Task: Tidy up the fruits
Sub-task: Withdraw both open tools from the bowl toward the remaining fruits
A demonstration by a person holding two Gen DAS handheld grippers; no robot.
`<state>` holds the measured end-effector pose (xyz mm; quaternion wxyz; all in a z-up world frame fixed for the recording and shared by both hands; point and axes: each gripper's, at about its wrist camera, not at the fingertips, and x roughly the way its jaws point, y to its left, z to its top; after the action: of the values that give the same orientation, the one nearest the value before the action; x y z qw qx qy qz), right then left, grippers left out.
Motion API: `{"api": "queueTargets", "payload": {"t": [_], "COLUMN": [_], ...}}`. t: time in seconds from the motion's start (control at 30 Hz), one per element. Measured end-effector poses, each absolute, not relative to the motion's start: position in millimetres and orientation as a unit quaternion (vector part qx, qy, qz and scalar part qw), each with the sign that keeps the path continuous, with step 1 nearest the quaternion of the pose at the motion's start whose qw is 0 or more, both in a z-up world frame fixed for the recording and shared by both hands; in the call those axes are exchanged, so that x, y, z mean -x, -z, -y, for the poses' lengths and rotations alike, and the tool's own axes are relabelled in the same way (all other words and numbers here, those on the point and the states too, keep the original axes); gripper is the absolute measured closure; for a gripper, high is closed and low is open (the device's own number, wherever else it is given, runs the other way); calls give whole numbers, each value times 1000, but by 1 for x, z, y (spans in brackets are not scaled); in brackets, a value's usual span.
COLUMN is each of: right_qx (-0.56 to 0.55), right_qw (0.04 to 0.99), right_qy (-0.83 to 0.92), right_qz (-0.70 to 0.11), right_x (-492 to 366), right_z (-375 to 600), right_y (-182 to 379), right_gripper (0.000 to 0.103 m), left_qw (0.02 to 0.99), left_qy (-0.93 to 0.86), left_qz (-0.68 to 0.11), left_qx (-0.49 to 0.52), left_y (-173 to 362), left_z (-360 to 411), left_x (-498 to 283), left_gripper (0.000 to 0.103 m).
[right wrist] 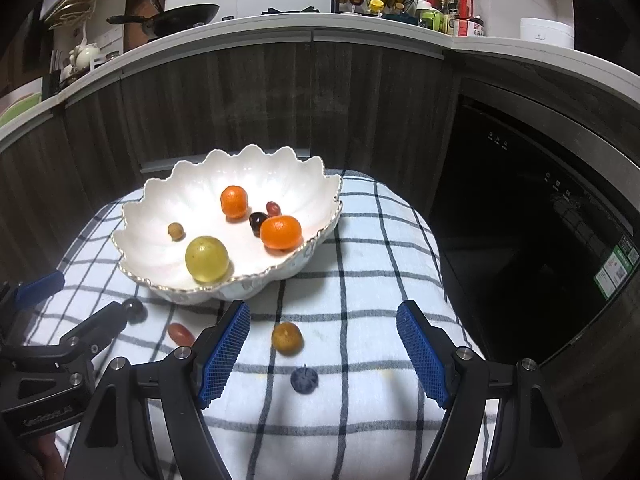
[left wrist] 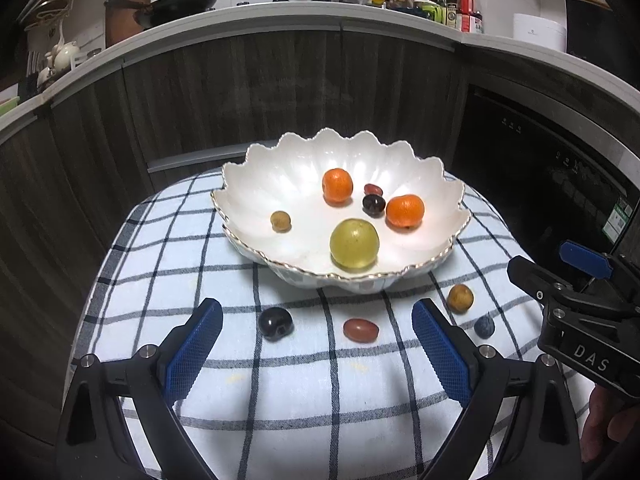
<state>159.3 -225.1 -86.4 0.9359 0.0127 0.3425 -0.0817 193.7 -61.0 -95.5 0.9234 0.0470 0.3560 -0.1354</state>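
A white scalloped bowl (left wrist: 436, 184) (right wrist: 136, 216) on a checked cloth holds two oranges (left wrist: 337, 186) (left wrist: 405, 211), a green grape (left wrist: 354, 243), a dark cherry (left wrist: 373, 204), a red grape (left wrist: 373, 189) and a small brown fruit (left wrist: 280, 221). On the cloth in front lie a dark cherry (left wrist: 275, 323) (right wrist: 134, 310), a red grape (left wrist: 361, 330) (right wrist: 181, 334), a brown fruit (left wrist: 460, 298) (right wrist: 286, 338) and a blueberry (left wrist: 484, 326) (right wrist: 304, 379). My left gripper (left wrist: 318, 350) is open and empty, just behind the cherry and red grape. My right gripper (right wrist: 323, 354) is open and empty around the brown fruit and blueberry.
The checked cloth (left wrist: 280, 400) covers a small raised surface with drop-offs on all sides. Dark wooden cabinets (left wrist: 240, 80) stand behind, a black appliance (right wrist: 540, 240) to the right. The counter above holds a wok (left wrist: 180, 4) and bottles (left wrist: 452, 4).
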Motion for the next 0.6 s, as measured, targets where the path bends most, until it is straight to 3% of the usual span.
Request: {"api": "queueTargets", "payload": {"t": [0.2,0.47,0.6], "right_qx": [-19,-30,-37], "right_qw": [935,930,928], "right_qy": [76,78,88], "right_qz": [-345,-357,-361], "right_x": [-156,-158,-157], "right_z": [224,227,228], "right_y": [99,115,121], "right_gripper": [26,26,26], "left_qw": [918,911,905], "left_qy": [148,160,170], "left_qz": [-365,-375,-384], "left_qx": [-42,-58,-70], "left_y": [109,124,132], "left_z": [63,72,77], "left_x": [-194,-198,-202], "left_gripper": [13,13,21]}}
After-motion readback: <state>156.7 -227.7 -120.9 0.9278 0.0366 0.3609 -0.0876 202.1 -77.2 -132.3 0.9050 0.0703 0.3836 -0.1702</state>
